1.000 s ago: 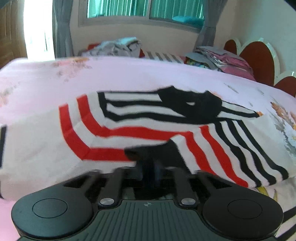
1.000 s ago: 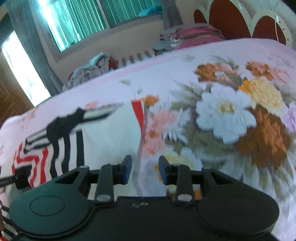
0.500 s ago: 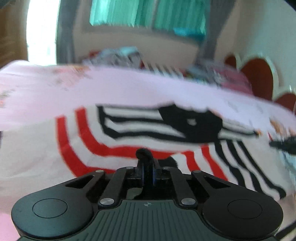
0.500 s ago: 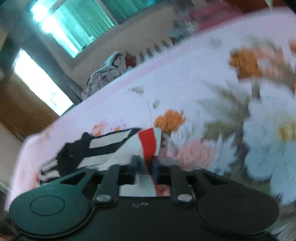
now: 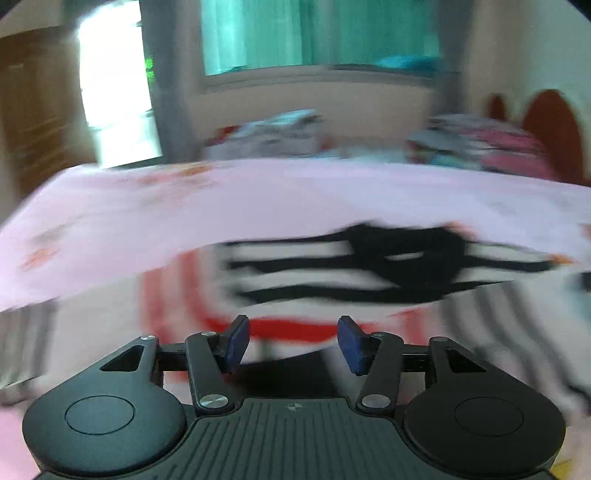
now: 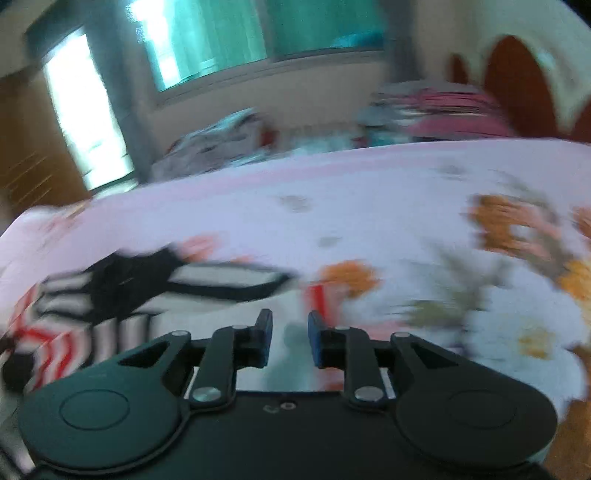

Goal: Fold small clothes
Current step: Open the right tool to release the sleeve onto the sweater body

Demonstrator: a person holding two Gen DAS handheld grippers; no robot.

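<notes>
Left wrist view, blurred by motion: the left gripper [image 5: 293,341] hangs over a striped garment [image 5: 332,280] spread on a bed [image 5: 258,199], its blue-padded fingers [image 5: 236,341] apart and opening, with nothing pinched between them; the white cloth with its red band lies just beyond and below the fingertips, and the garment's black patch and black stripes sit farther ahead and to the right of them. Beyond the garment, the pink bedsheet runs back to a heap of clothes [image 5: 273,133] ahead of the fingers and a folded stack [image 5: 480,144] off to their right, beside a scalloped reddish headboard [image 5: 550,125], under a window [image 5: 317,33] with green blinds. Right wrist view, also smeared: the right gripper [image 6: 290,339] has its fingers [image 6: 264,341] a narrow gap apart and opening, gripping nothing; pale cloth shows under the gap, though whether the pads touch it cannot be told. The striped garment [image 6: 147,288] lies ahead and to the left of these fingers, its black-edged sleeve reaching toward a point just ahead of them, while the sheet's large floral print [image 6: 517,295] of orange and white blooms spreads to their right.
</notes>
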